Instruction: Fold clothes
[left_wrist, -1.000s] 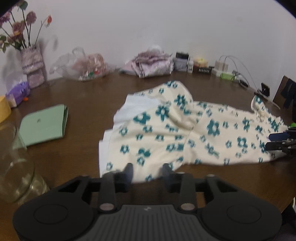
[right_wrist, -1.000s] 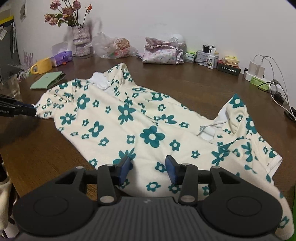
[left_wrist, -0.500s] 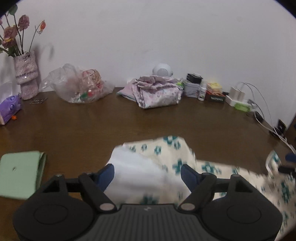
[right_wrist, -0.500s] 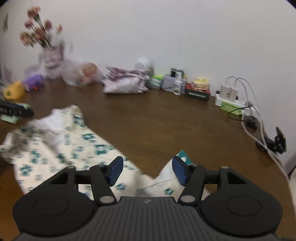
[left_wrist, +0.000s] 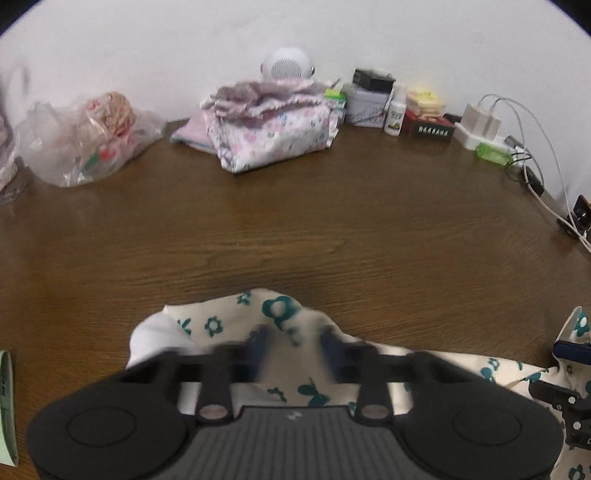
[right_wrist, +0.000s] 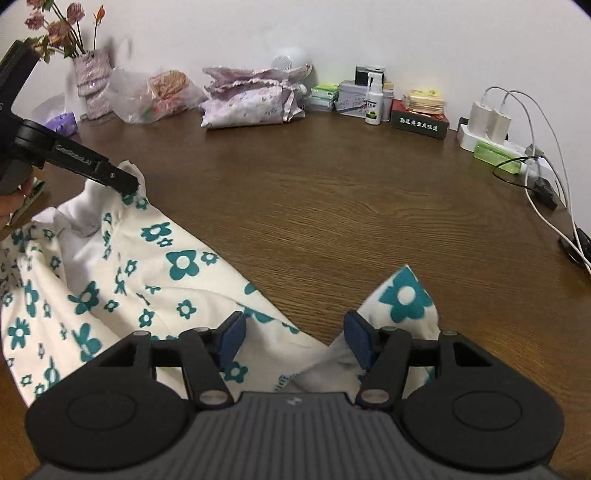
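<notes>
Table: a brown wooden table (right_wrist: 332, 206) fills both views and carries everything else.
Garment: a cream garment with teal flowers (right_wrist: 122, 273) lies bunched on the near part of the table; in the left wrist view its white lining and a flowered fold (left_wrist: 236, 325) rise just ahead of the gripper body.
Left gripper: the left gripper (left_wrist: 293, 349) shows its fingers (left_wrist: 258, 350) blurred, with a gap between them and cloth lying in that gap. From the right wrist view the same tool (right_wrist: 122, 181) reaches in from the left, its tip meeting a raised corner of the garment. Whether it pinches the cloth I cannot tell.
Right gripper: the right gripper (right_wrist: 295, 341) has its blue pads (right_wrist: 232, 338) spread wide apart; cloth runs under and between them, and neither pad presses on it. A flowered flap stands just beyond the right-hand pad.
Back row: against the white wall (right_wrist: 369, 33) sit a folded pale floral pile (right_wrist: 251, 103), a clear plastic bag (right_wrist: 159, 96), a vase of dried flowers (right_wrist: 88, 85), a small white bottle (right_wrist: 373, 105), a dark box (right_wrist: 419, 118), and a white power strip with cables (right_wrist: 491, 140).
Left edge: a green item (left_wrist: 7, 406) is only partly visible.
</notes>
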